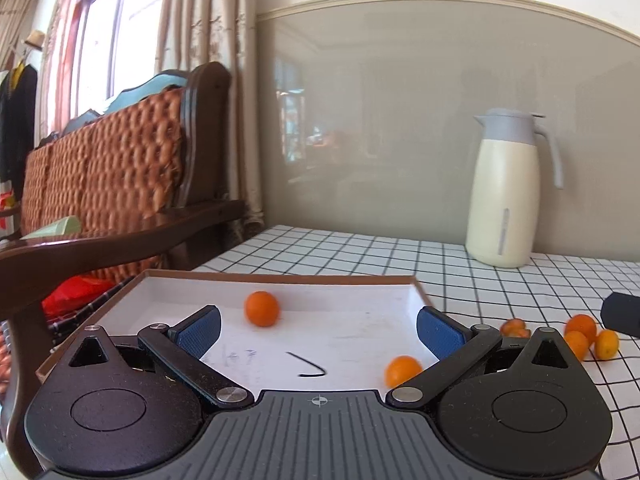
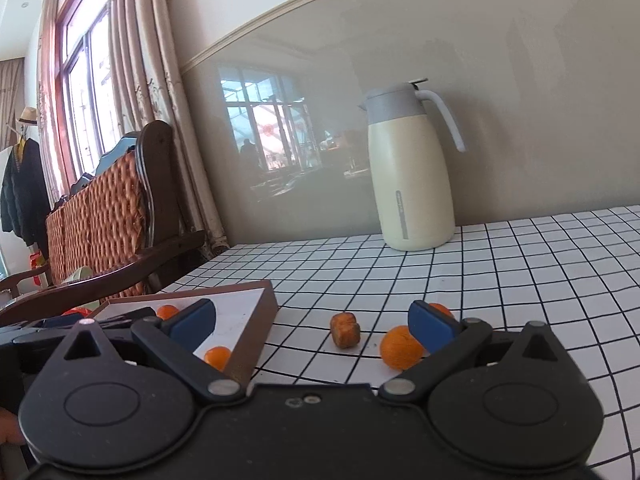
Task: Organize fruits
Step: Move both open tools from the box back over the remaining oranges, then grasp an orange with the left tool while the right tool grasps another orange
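Left gripper (image 1: 319,330): jaws spread wide, nothing betw. blue pads (image 1: 200,330); hovers over near part of tray (image 1: 276,278).

Right gripper (image 2: 312,326): jaws spread wide, empty; held over tablecloth (image 2: 520,264) just right of tray (image 2: 262,322). Its black tip also shows at right edge of left wrist view (image 1: 622,316).

Tray: shallow, white inside, brown rim, at table's left edge. Holds 2 small orange fruits: one toward back wall (image 1: 261,308), one at near right corner (image 1: 402,370), partly behind left gripper's right finger link. Same pair seen in right wrist view (image 2: 167,311) (image 2: 218,357). Black pen mark (image 1: 308,366) on tray floor.

Loose fruit on cloth, right of tray:
- cluster of 3 oranges (image 1: 591,338), touching one another, near right gripper tip;
- brownish, misshapen piece (image 2: 345,330), alone, betw. tray and cluster; in left wrist view partly hidden (image 1: 516,327);
- in right wrist view, one orange (image 2: 400,347) just beside right pad, another (image 2: 440,309) mostly behind it.

Other: cream thermos jug w/ grey lid + handle (image 1: 506,192), upright at back of table against wall. Wooden bench w/ woven cushion (image 1: 108,168) left of table.
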